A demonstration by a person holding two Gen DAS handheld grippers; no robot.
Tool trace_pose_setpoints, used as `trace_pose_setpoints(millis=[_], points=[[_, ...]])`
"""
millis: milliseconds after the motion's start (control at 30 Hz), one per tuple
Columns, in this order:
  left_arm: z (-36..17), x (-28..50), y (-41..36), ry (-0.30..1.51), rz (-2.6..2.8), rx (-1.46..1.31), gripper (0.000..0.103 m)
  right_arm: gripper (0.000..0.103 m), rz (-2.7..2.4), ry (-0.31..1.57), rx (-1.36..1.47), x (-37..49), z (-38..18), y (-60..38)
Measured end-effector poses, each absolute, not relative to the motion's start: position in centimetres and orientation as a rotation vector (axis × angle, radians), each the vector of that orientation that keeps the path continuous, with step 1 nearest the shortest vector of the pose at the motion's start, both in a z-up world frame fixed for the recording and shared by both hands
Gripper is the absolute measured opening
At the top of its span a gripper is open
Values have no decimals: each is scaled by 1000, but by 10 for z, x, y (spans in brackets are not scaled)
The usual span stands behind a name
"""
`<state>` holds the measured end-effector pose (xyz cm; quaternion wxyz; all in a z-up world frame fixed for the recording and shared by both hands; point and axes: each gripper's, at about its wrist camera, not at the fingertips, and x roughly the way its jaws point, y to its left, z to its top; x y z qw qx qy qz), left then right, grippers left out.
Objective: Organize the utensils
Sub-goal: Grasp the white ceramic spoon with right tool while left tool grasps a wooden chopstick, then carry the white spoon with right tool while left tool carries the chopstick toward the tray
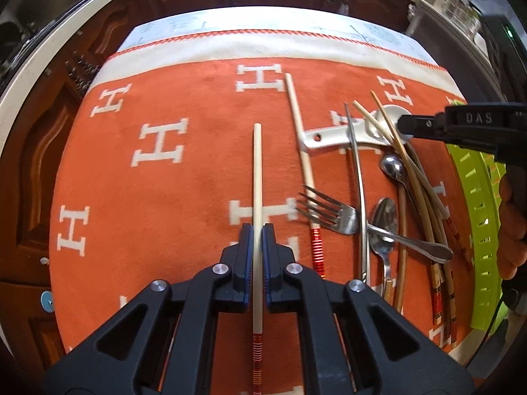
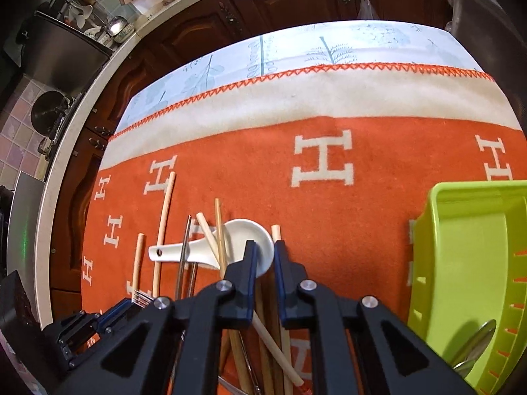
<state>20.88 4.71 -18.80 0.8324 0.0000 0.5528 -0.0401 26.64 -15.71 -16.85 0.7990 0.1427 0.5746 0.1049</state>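
A: The left tool (image 1: 258, 230) is closed on a pale chopstick (image 1: 257, 177); keep it level.

B: The right tool (image 2: 263, 250) stands open around the white spoon (image 2: 230, 240), maybe touching. The green basket (image 2: 467, 263) waits beyond.

A broad stretch of the orange blanket with white H letters (image 1: 164, 171) is lying open on the left. On the right, a tangled heap of bamboo chopsticks (image 1: 425, 204), a steel fork (image 1: 332, 214) and a white ceramic spoon (image 2: 230, 247) is crowding the way, with the lime-green slotted plastic tray (image 2: 467, 263) walling off the far right.
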Motion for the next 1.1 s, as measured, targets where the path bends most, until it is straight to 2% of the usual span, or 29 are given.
trace_pose_setpoints(millis=[200,533,833,1100], points=[[-174,204,65,1146,-61,-40,3,4,217,1131,261,258,-149,-155],[-130,193,73,1066,-60,-72,3,4,151,969,254,238,-101,-169],[-84,169,59,976,-118,-80,3,4,94,823,269,197,-43,-191],[-40,138,27,908,-226,-64,3,4,44,786,246,138,-4,-216]])
